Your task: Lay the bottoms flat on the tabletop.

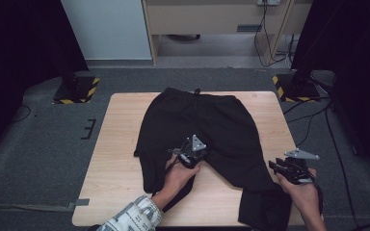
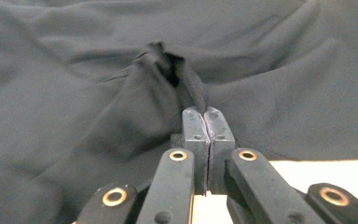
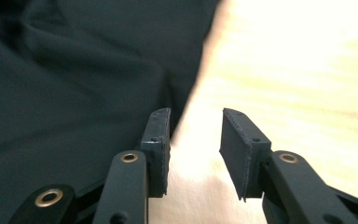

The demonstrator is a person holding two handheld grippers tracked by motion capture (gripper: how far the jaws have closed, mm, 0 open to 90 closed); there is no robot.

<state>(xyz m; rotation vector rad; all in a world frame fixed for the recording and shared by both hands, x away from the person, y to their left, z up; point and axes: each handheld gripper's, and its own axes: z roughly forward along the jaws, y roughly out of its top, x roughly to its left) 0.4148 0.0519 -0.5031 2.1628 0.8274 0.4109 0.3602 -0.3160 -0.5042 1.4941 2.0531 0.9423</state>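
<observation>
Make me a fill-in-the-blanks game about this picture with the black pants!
1. The pants on the wooden table are coloured ____.
2. The left gripper is ____ on a fold of the pants.
3. The right gripper has its jaws ____, with nothing between them.

Missing words: black; shut; open

My high view: fixed above near table (image 1: pixel 125 125) edge, facing forward and down. Both gripper views: close, low along own jaws. All three share black trousers (image 1: pixel 207 125) and table.

Black trousers (image 1: pixel 207 130) spread flat on wooden table (image 1: pixel 120 144).
</observation>
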